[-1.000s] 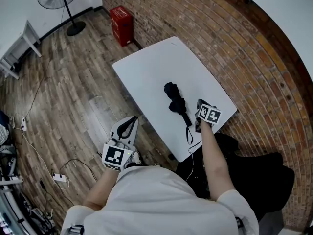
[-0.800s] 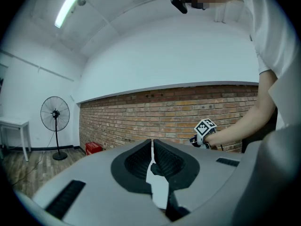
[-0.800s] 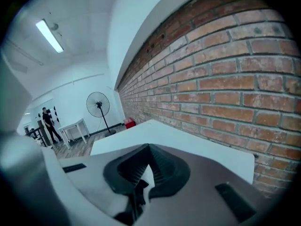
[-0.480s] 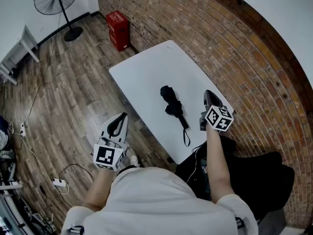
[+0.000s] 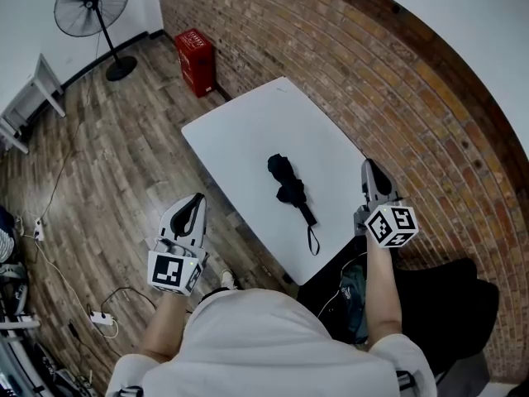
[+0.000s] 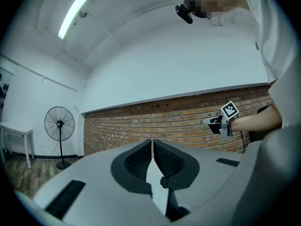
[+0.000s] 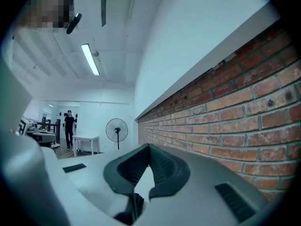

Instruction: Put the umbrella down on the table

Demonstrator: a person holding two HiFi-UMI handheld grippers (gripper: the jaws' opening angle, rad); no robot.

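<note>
On smooth white table lies folded black umbrella, prob. fabric.

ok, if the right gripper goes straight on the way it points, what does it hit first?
Likely the brick wall: the right gripper points almost along it, aiming just right of the standing fan. Nothing nearer shows in that line, though depth is unclear.

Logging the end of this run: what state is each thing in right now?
umbrella: folded, lying flat on the table, nothing gripping it.
table: upright, bearing only the umbrella.
left claw: shut, empty, off to the table's side.
right claw: shut, empty, clear of the umbrella.
fan: standing upright.
</note>
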